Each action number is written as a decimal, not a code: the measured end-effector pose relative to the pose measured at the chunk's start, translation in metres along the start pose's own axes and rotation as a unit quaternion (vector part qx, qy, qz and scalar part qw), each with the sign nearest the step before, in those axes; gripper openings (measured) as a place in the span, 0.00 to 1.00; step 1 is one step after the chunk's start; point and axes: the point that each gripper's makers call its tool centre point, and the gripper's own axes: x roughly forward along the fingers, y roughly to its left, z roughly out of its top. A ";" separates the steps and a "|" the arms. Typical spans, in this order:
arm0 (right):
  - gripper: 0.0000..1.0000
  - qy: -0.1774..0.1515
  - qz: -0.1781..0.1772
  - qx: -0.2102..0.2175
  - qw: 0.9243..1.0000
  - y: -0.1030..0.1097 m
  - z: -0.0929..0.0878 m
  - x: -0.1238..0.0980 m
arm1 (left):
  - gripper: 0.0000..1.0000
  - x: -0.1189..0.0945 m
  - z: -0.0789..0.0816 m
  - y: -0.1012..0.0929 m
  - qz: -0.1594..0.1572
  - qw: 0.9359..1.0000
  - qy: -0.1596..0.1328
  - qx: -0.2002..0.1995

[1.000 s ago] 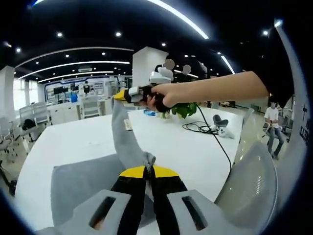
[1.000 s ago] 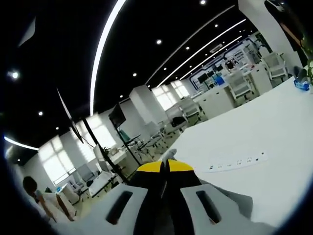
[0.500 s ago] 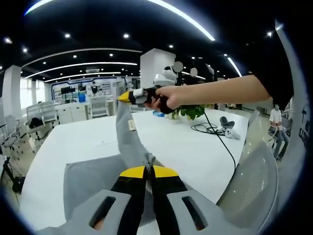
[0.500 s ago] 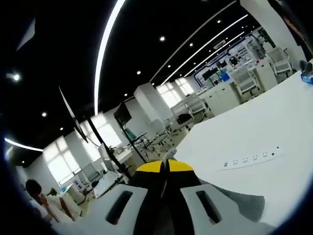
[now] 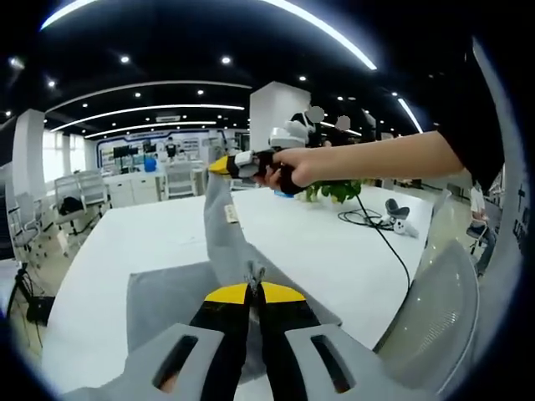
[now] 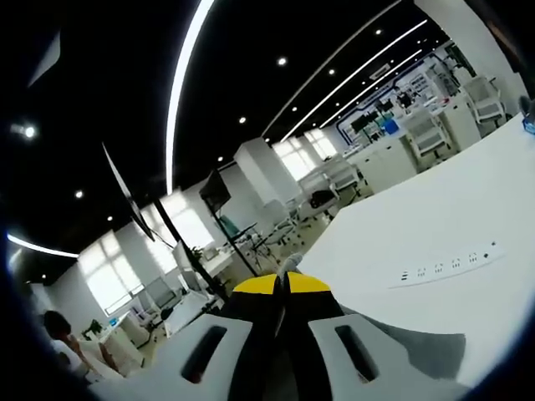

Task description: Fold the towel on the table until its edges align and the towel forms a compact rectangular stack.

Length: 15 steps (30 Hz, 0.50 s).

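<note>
Left gripper [image 5: 253,291]: jaws pressed together, pinching a towel [image 5: 167,296] corner just above the white table [image 5: 326,246]. Towel edge rises taut to right gripper [image 5: 219,164], pinched on the far corner. Beyond: power strip [image 6: 447,267], chair [image 5: 430,305].

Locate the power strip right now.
Right gripper view, right of centre: the power strip lies on the white table, beyond the grey towel.

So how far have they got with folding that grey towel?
Both corners look gripped: the left gripper is shut on the towel, and the right gripper pinches another corner, lifted above the table. In hand: that raised edge hangs between them. Left: laying it over the flat part, aligning edges and folding it compact.
</note>
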 end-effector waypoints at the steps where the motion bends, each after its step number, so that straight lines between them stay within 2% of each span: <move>1: 0.00 0.001 0.001 0.000 1.000 0.000 -0.002 0.002 | 0.04 -0.001 -0.001 0.001 0.001 1.000 0.000 -0.001; 15: 0.00 0.028 0.009 0.004 1.000 0.005 -0.033 0.038 | 0.04 -0.014 -0.024 0.030 0.035 0.998 0.002 -0.045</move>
